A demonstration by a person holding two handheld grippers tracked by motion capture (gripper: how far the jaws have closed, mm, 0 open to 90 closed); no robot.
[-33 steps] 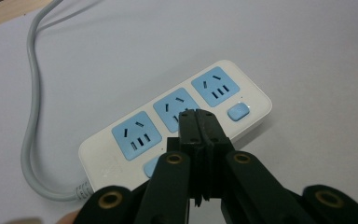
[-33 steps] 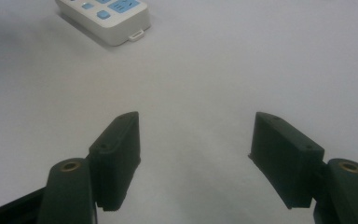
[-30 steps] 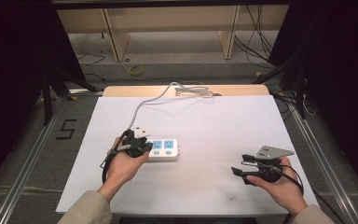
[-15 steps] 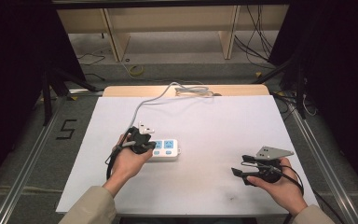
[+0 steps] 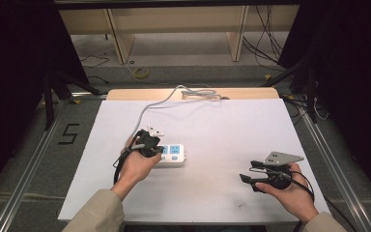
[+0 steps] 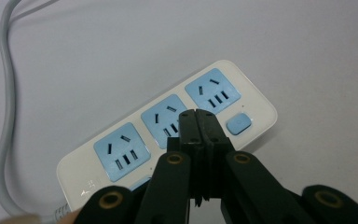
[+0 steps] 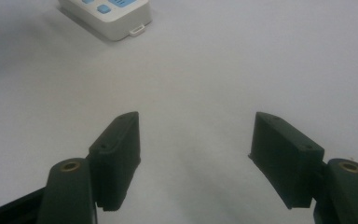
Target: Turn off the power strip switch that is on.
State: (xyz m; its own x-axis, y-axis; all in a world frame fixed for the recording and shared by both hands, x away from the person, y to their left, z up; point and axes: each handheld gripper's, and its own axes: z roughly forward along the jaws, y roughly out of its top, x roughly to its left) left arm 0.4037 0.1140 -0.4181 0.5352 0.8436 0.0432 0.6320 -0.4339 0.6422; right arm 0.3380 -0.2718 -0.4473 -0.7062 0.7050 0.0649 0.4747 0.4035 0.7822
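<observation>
The left gripper (image 6: pixel 196 122), jaws pressed together, was poised over the power strip (image 6: pixel 168 135); the light strip could perhaps be shoved sideways. The right gripper (image 7: pixel 193 158) was held spread.

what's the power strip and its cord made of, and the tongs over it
Power strip: looks like smooth white moulded plastic with a faint sheen, and matte light-blue plastic socket faces and switch. Cord: grey, bending softly, probably a rubbery or vinyl jacket. Left tongs: shut, matte black, likely hard plastic, with brass-coloured rivets at the pivots that look like metal.
</observation>
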